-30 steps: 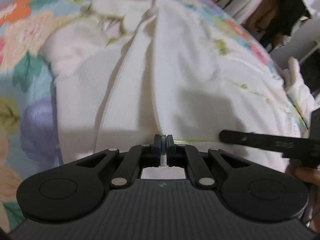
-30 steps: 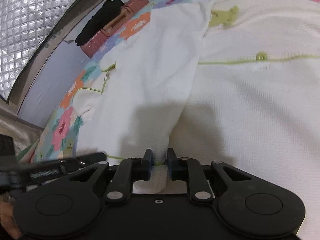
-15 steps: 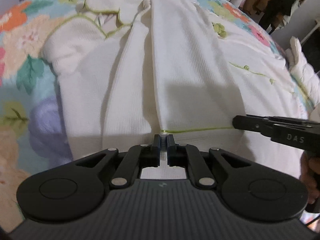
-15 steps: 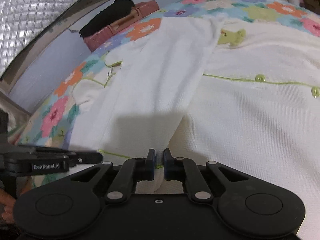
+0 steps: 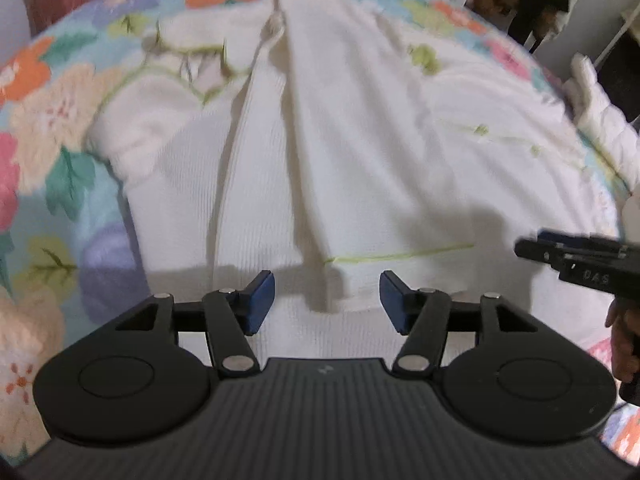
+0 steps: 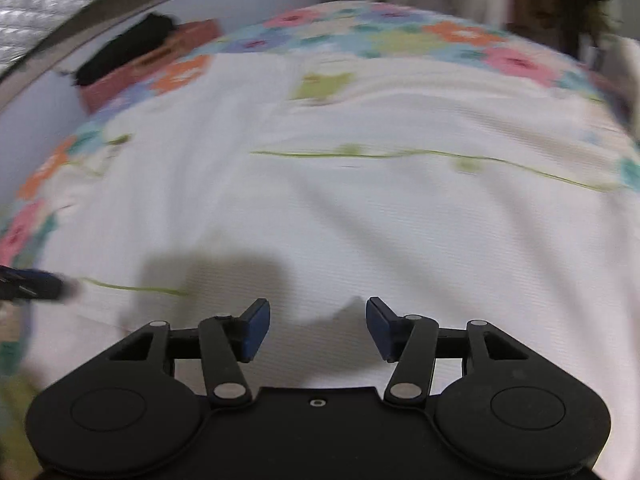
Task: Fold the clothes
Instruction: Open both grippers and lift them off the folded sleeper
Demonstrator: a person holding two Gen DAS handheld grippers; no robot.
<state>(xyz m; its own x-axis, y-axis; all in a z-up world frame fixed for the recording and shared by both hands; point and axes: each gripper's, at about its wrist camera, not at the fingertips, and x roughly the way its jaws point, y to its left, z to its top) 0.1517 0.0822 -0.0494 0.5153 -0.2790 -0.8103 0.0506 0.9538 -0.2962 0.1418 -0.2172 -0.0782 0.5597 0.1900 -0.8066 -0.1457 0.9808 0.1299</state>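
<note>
The left hand-held gripper (image 5: 327, 300) stood wide open at the bottom centre of its view, its blue pads (image 5: 260, 298) well apart and holding nothing. Between and just beyond them lay the white garment (image 5: 360, 168), a ribbed knit with green trim (image 5: 400, 255), spread over the bed (image 5: 60, 184) and its floral cover. A long fold ran up the middle of the frame from near the pads to the top, where the cloth bunched slightly. The trim line crossed the lower centre right, ending at the fold. At the upper left a green-edged opening of the garment showed, blurred. At the right edge the right hand-held gripper (image 5: 524, 246) came in from the side, low over the cloth — its tips looked close together from that angle, and part of the hand (image 5: 624, 344) holding it showed below.

In the right wrist view, the right hand-held gripper (image 6: 318, 328) was likewise wide open and empty, its pads (image 6: 256, 330) apart over the white cloth at the bottom centre. The garment (image 6: 340, 208) filled the middle of the frame, much of it smeared by motion blur; a green line with buttons (image 6: 352, 149) ran across the centre right. A blue tip of the left hand-held gripper (image 6: 36, 284) entered at the left edge, beside a short green trim line. A pink box (image 6: 148, 66) with something black on it sat at the upper left, beyond the bed.
</note>
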